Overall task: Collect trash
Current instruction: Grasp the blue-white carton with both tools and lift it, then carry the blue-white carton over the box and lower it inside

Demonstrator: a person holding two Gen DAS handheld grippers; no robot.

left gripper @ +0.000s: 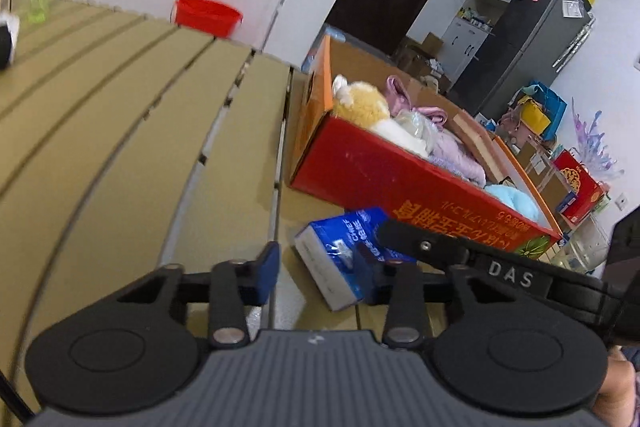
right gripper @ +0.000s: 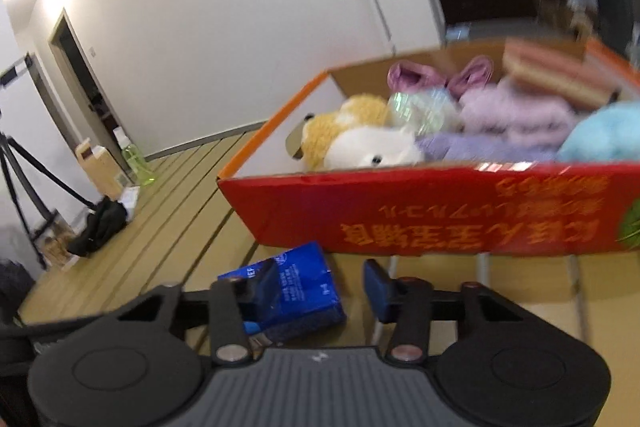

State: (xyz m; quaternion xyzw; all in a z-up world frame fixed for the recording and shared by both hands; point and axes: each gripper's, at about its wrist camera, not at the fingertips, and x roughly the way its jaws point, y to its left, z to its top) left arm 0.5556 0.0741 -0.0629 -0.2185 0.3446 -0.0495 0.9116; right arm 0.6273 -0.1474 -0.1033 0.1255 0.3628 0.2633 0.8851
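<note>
Inside red box (right gripper: 400, 211), plush toys (right gripper: 352, 139)

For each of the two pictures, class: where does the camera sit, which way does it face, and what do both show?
Left wrist: rides on the left hand-held gripper, looking forward and down over the slatted table at the blue packet and red box; the other hand-held gripper crosses at right.
Right wrist: rides on the right hand-held gripper, facing the blue packet and red box side-on.
Shared: packet, box with plush toys, table.
</note>
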